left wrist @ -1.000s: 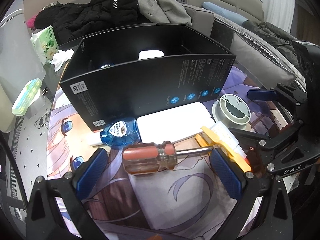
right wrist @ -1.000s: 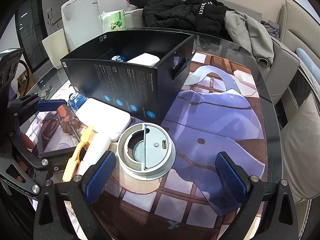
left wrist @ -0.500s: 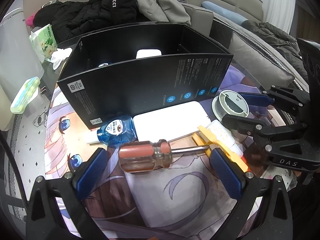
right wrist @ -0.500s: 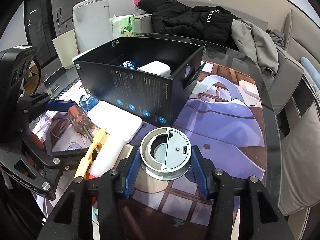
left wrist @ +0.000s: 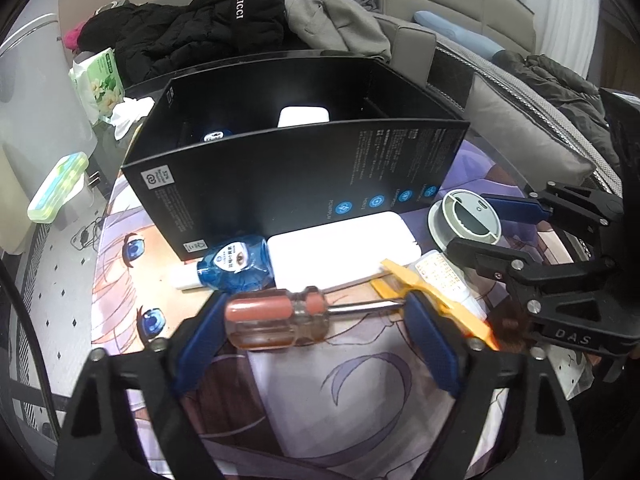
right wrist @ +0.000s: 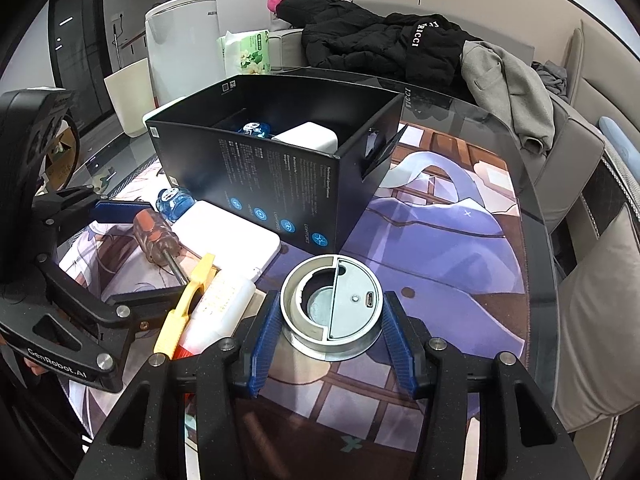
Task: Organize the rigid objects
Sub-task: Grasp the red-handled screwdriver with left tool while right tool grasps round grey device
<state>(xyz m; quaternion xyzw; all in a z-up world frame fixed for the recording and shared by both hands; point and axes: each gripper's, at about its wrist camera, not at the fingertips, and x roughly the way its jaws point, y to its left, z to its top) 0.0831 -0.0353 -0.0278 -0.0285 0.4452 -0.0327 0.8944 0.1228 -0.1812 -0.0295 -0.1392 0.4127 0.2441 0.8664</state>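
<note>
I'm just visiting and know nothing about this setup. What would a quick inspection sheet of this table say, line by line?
Surface: round glass table under a printed anime mat.
Job's things: open black box already holding a white block and a blue bottle; screwdriver, grey round device, white flat case, blue bottle, white tube and yellow tool lying outside it.
Clutter: tissue pack, green case.
Grippers: left gripper closing around the screwdriver; right gripper shut on the grey round device.
Cables: thin wire at the table's left edge.
Surroundings: coats on a sofa, white appliance.
</note>
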